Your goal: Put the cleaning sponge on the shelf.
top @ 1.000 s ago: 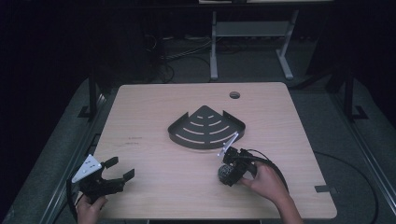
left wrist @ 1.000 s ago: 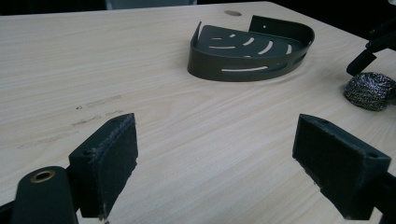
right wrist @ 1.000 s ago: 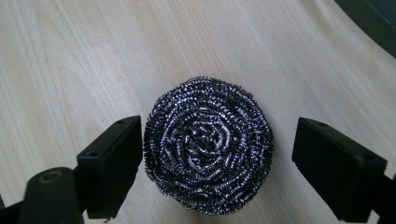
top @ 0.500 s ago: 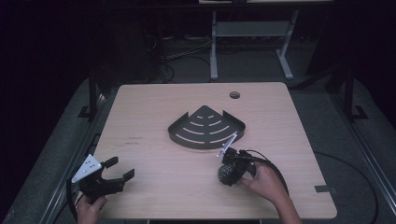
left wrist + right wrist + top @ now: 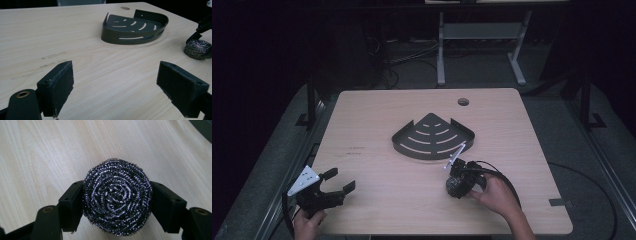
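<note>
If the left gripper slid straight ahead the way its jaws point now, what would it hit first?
Probably the dark corner shelf. Bare table lies ahead of the open left gripper, then the shelf's curved front wall. The steel scourer sits off to the side, likely missed.

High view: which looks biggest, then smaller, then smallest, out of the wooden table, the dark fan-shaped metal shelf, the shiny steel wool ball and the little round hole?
1. Light wooden table
2. Dark fan-shaped slotted metal shelf
3. Shiny steel wool ball
4. Small round hole in the tabletop
</note>
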{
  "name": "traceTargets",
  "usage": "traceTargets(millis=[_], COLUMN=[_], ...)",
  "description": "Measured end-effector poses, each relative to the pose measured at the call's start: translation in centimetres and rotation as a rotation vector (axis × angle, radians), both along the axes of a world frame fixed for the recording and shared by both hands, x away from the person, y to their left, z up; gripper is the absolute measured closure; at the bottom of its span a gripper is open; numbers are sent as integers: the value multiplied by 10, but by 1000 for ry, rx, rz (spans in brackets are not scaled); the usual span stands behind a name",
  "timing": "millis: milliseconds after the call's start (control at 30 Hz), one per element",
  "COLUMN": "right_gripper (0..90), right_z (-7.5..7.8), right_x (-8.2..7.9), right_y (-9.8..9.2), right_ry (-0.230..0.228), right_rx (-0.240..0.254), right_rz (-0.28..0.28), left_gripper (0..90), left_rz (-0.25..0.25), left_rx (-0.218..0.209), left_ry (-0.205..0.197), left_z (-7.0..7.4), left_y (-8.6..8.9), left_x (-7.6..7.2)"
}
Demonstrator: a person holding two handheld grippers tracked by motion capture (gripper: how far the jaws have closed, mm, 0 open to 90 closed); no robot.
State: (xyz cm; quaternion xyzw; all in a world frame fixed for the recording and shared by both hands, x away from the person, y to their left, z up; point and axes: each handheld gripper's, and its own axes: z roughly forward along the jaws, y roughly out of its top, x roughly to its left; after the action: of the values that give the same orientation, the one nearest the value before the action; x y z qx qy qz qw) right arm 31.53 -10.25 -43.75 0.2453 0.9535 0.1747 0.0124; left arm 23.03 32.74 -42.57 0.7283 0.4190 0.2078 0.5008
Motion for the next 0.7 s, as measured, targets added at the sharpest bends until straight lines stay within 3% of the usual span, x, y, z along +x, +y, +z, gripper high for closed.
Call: traceTargets(millis=[300,700], right_gripper=[323,325], right_z=[7,28], right_x=[0,6], right_y=[-4,-8], right_ry=[6,-13], right_rx=[46,61], right_rz=[0,-5], left_gripper=[133,134], left_rz=[4,3], left_rx=[-5,-5], left_ry=[0,0], left_z=[0,0], left_y=[0,0], left_x=[0,0])
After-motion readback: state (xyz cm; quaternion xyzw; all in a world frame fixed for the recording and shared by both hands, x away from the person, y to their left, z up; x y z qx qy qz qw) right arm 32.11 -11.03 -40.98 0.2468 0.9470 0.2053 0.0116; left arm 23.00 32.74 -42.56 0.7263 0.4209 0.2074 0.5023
